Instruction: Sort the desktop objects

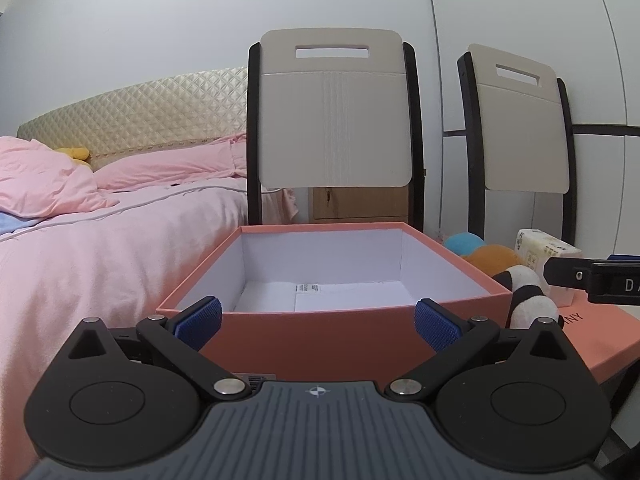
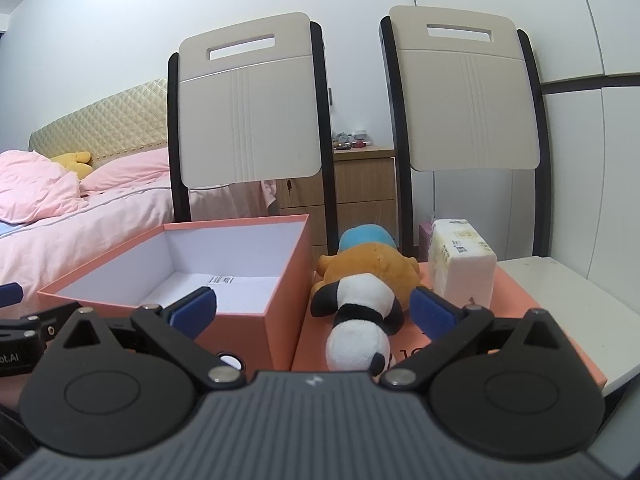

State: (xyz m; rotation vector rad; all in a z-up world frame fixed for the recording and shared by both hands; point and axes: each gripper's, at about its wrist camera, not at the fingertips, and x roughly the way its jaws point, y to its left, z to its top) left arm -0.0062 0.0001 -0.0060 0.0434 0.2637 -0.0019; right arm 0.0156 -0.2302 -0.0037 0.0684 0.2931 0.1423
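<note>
Nearest the cameras, the left tongs are standing wide apart and holding nothing, facing the near wall of the open salmon-pink cardboard box; the right tongs are likewise spread wide and empty, framing the black-and-white panda plush toy. The panda is lying on the flat salmon-pink box lid, just right of the box and outside it. The white interior of the box is showing only a small printed label on its floor, so nothing appears sorted into it yet. Behind the panda, touching it, an orange plush toy with a blue cap is lying on the same lid, and a white wrapped tissue pack is standing beside it to the right. Judging by this, sorting is sitting at its very start: all three items are waiting outside the box, the panda being the likeliest first pick. Farther back, two beige folding chairs and a pink-covered bed are standing.
</note>
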